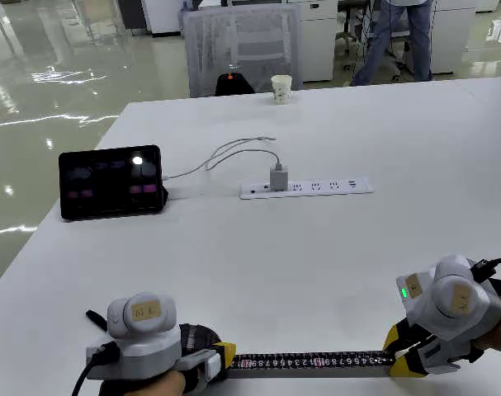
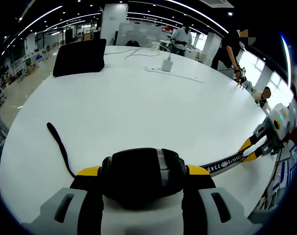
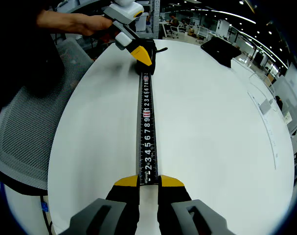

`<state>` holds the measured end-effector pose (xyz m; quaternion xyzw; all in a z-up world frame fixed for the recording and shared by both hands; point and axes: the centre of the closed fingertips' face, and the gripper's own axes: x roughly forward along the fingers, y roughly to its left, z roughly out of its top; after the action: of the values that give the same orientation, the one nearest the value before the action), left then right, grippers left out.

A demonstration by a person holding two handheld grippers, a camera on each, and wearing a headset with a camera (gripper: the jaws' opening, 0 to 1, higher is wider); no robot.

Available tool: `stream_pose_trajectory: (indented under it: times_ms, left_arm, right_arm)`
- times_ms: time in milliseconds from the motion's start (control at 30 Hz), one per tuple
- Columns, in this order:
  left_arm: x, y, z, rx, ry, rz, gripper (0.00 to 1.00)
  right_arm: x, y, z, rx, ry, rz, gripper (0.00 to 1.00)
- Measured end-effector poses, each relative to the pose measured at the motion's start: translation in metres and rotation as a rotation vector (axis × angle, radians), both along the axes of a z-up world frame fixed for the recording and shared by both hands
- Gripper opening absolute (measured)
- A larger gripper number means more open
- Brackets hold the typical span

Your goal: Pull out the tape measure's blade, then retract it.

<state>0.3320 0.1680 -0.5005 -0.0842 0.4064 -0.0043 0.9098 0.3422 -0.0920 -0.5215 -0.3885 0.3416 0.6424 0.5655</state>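
The black tape measure case (image 2: 138, 174) sits between the yellow-tipped jaws of my left gripper (image 2: 143, 172), which is shut on it near the table's front edge (image 1: 213, 360). Its black wrist strap (image 2: 57, 142) trails on the table. The numbered blade (image 1: 312, 361) is drawn out flat along the white table (image 1: 316, 264) to my right gripper (image 1: 401, 356). In the right gripper view the blade (image 3: 147, 127) runs straight away to the case (image 3: 150, 49), and my right gripper (image 3: 148, 180) is shut on the blade's end.
A dark tablet (image 1: 111, 181) stands at the left. A white power strip (image 1: 306, 187) with a charger (image 1: 279, 176) and cables lies mid-table. A paper cup (image 1: 281, 88) is at the far edge, a mesh chair (image 1: 242, 49) behind it. A person (image 1: 399, 33) stands at the back.
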Motion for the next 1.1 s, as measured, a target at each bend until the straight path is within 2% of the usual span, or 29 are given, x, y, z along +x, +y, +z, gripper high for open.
stream_pose_trajectory:
  times_ms: [1100]
  left_arm:
    - [0.000,0.000,0.000,-0.013,-0.003,0.005,0.60]
  right_arm:
    - [-0.001,0.034,0.000,0.036,0.001,0.015,0.09]
